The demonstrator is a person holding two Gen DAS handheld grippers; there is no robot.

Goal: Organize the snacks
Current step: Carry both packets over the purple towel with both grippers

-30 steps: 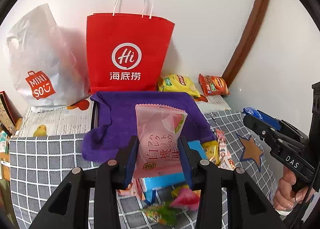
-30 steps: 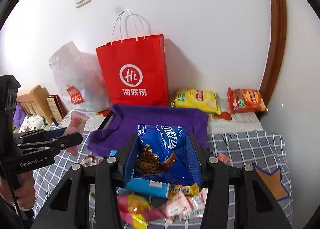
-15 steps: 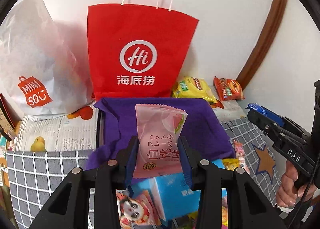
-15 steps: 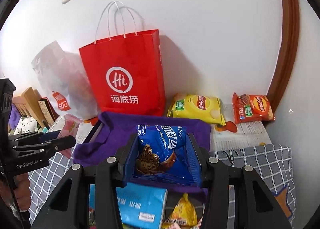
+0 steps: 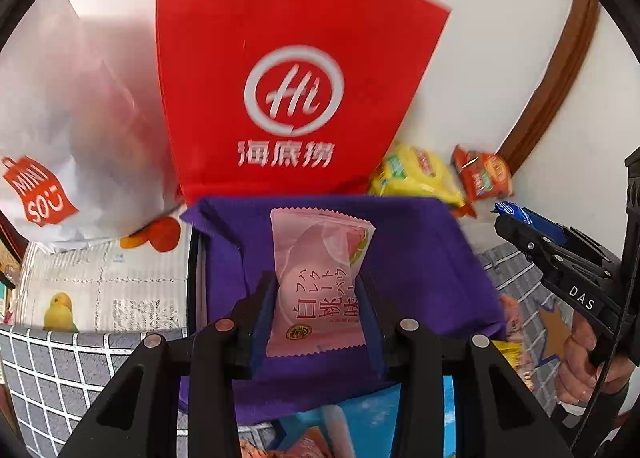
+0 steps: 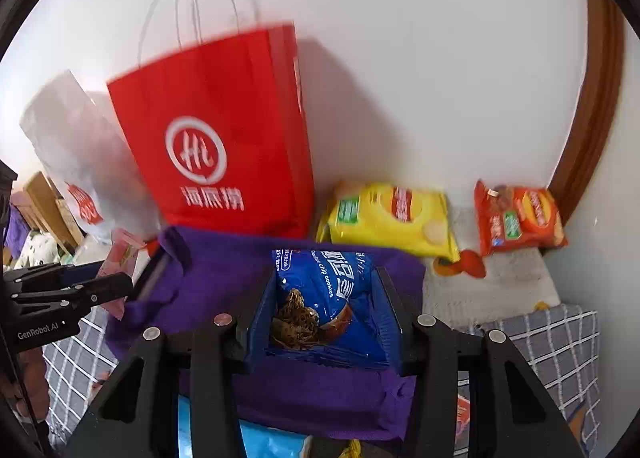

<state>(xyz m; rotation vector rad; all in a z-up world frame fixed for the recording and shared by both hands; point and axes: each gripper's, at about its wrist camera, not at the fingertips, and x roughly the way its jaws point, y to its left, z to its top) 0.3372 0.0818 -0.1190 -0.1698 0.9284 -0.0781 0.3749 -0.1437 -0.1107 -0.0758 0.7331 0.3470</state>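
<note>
Peach snack packet (image 5: 320, 278): pink wrapper, standing upright between the pads of my left gripper (image 5: 316, 318), its top sticking out well past the fingertips.
Left gripper: clamped narrow on the pink packet, both blue pads pressed against its sides; my hand holds it above the purple cloth (image 5: 420, 258).
Cookie packet (image 6: 324, 298): blue chocolate chip cookie bag, pinched between the pads of my right gripper (image 6: 324, 318), upper edge reaching a little beyond the tips.
Right gripper: closed part-way on the blue bag, which fills the gap between the pads; in the left view it shows at the right edge (image 5: 516, 225) with my right hand (image 5: 580, 362) on its handle.
Left gripper from the right view: at the left edge (image 6: 116, 282), the pink packet (image 6: 122, 258) poking out of it.
Purple cloth: spread under both grippers, draped over something dark-edged; its far edge lies just in front of the red bag.
Red paper bag (image 5: 288, 77): upright against the white wall, white handles, right behind the cloth.
White plastic bag (image 5: 60, 129): left of the red bag, red logo on it.
Yellow chip bag (image 6: 388, 217): lying beside the red bag's right, near the cloth's far corner.
Orange chip bag (image 6: 520, 217): further right, by the brown trim.
Checked tablecloth (image 5: 48, 362): grey with white lines, under everything.
Light blue packet (image 6: 272, 442): peeking out below the cloth's near edge.
</note>
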